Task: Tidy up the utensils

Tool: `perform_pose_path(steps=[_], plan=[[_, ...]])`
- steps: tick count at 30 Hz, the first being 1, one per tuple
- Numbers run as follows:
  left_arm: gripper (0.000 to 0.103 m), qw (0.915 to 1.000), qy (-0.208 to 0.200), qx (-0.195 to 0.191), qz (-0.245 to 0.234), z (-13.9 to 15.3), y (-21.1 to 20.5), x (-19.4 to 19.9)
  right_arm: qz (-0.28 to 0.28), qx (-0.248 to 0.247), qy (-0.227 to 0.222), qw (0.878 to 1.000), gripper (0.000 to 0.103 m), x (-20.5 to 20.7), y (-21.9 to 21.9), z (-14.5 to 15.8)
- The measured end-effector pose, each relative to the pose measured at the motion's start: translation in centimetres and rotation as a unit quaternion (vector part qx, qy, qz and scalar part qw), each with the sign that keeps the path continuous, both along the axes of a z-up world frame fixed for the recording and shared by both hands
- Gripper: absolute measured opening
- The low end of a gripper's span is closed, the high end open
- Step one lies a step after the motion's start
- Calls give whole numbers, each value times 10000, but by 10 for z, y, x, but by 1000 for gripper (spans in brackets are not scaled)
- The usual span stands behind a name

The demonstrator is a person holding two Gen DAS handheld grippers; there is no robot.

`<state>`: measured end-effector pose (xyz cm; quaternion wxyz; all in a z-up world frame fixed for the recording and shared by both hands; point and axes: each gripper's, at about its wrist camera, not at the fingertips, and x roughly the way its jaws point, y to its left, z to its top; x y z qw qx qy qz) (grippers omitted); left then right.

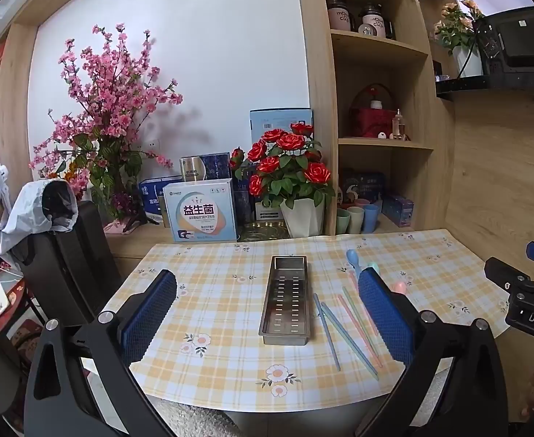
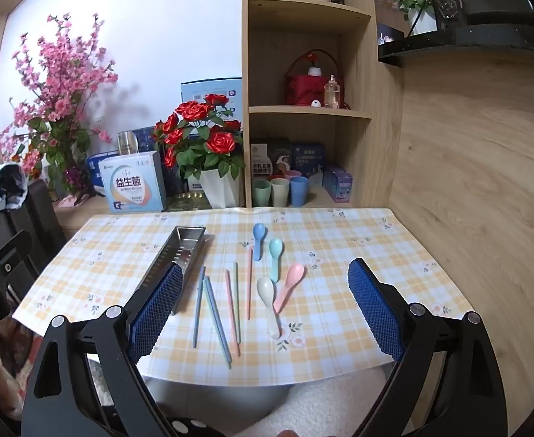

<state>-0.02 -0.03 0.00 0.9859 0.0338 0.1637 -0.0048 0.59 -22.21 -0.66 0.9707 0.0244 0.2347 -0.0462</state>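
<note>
None stowed: I see the steel tray (image 1: pixel 285 302) holding nothing, so I judge the sorting not yet begun.
Left to do: every chopstick and every spoon lies loose on the checked worktop (image 2: pixel 358 240); as I read it, all of them have to go into the tray.
Tray: a long, narrow stainless trough with rows of slots in its floor, standing lengthwise toward the shelves, left of the utensils and just beside the nearest blue chopstick.
Chopsticks (image 2: pixel 216 313): I count about six thin pastel sticks, blue, pink and green, lying roughly parallel between the tray and the spoons; two of the blue ones cross or touch near their far ends.
Spoons: four short plastic ones right of the sticks, a blue spoon (image 2: pixel 258 232) farthest, a teal spoon (image 2: pixel 275 251) next, then a pink spoon (image 2: pixel 291 281) and a white spoon (image 2: pixel 267 298) nearest me, the pink and white handles touching or overlapping.
Left tool (image 1: pixel 267 313): my fingers stand wide apart with nothing between the blue pads, hovering over the worktop's near edge and framing the tray.
Right tool (image 2: pixel 265 313): likewise spread wide and empty, above the near edge, with sticks and spoons lying between its fingers in view but untouched.
</note>
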Motion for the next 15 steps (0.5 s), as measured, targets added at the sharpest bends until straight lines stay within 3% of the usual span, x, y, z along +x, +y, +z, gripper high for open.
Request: perform_pose_path(steps=[15], plan=[[98,10000,-35,5,21,-4,5,-2,-9,-4,-10,10000,89,0,-1,3]])
